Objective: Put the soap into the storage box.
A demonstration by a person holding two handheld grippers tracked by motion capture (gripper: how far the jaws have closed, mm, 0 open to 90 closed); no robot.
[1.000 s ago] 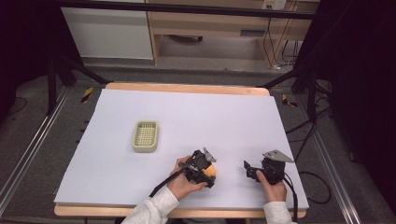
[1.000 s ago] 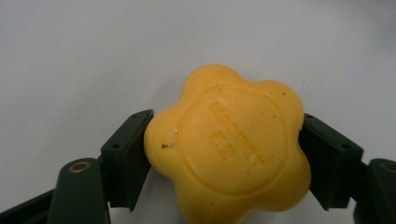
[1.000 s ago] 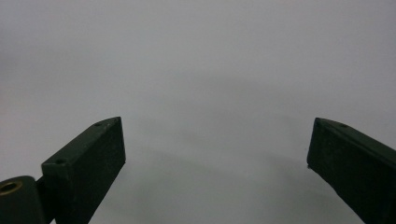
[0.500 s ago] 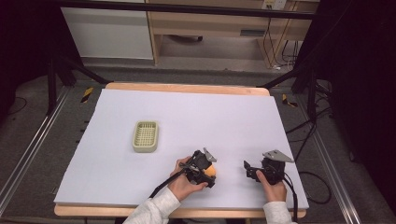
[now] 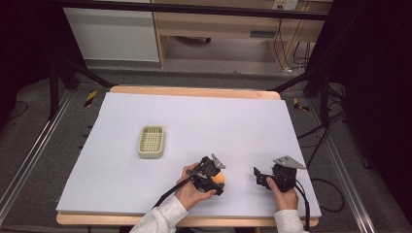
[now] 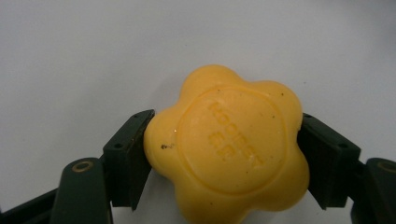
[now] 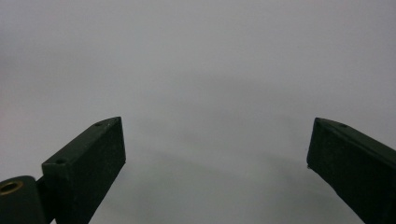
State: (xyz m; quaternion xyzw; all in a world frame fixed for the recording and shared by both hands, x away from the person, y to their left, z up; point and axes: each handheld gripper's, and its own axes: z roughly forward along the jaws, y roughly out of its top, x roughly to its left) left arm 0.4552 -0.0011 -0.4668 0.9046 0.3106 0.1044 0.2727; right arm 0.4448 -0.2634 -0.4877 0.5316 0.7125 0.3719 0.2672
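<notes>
Soap (image 6: 226, 151), yellow and shaped like a flower, sits clamped between the two black jaws of the left gripper (image 6: 224, 158), one jaw pressed against each side of it. From above, that left gripper (image 5: 210, 175) lies low over the white sheet near the front edge of the table (image 5: 194, 91), with the soap (image 5: 218, 178) showing as an orange-yellow spot at its tip. Off to its right, well apart, the right gripper (image 5: 265, 177) rests with its jaws spread wide and nothing between them; its own camera shows the right gripper (image 7: 217, 163) over bare white surface. Ahead and to the left of the left gripper stands a small pale basket (image 5: 151, 141), some way off, with open sheet between it and the soap. Nothing lies between the two grippers. Beyond the basket the sheet runs clear to the wooden far edge; the front edge lies just behind both hands.
</notes>
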